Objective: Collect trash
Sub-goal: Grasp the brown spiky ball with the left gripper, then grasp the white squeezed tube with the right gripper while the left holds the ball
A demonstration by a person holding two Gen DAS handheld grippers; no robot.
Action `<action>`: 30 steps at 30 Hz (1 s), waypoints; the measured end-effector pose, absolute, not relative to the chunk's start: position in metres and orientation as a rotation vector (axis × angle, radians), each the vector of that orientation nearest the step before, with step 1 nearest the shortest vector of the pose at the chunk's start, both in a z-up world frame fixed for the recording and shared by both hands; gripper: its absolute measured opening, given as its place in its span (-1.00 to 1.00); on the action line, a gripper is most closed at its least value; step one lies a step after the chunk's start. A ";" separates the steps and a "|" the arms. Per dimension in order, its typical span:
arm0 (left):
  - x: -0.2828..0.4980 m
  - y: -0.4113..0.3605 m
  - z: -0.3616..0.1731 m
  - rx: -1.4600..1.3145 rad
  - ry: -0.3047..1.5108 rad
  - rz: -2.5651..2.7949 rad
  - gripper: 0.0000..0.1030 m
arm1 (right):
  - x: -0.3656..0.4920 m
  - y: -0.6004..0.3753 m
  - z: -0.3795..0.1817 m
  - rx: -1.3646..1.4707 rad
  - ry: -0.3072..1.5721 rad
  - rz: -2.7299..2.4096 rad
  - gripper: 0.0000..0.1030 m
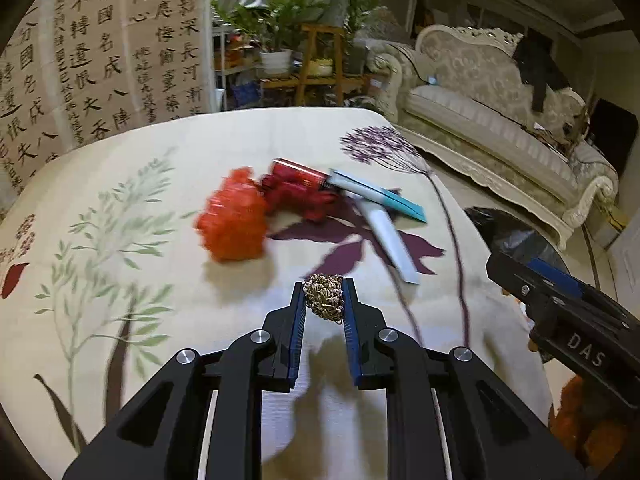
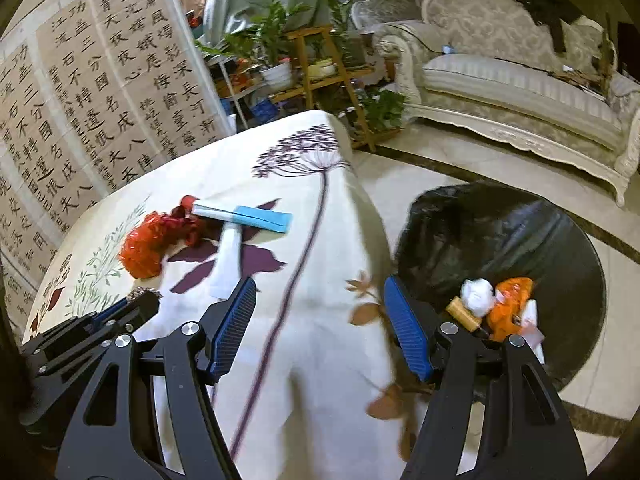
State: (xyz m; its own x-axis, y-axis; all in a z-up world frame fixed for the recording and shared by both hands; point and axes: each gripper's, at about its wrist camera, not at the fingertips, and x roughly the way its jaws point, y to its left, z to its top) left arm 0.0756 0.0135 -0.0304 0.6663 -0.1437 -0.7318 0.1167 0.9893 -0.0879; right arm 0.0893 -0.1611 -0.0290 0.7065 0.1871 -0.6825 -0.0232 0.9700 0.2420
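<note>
I see a table [image 1: 120, 208] draped in a cream tablecloth [image 2: 320, 360] printed with green sprigs and purple flowers. Lying on it are an orange mesh wad [image 1: 234, 216], a crumpled dark red wrapper [image 1: 298, 196] touching it, and 2 tubes: a white-and-teal tube [image 1: 380, 196] crossing over a plain white tube [image 1: 390, 240]. The cloth hangs over the table's near edge toward the tiled floor [image 2: 420, 184].
</note>
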 end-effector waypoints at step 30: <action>0.078 0.083 -0.034 -0.113 0.836 -0.017 -0.63 | 0.127 -0.079 -0.047 0.062 0.899 0.254 -0.60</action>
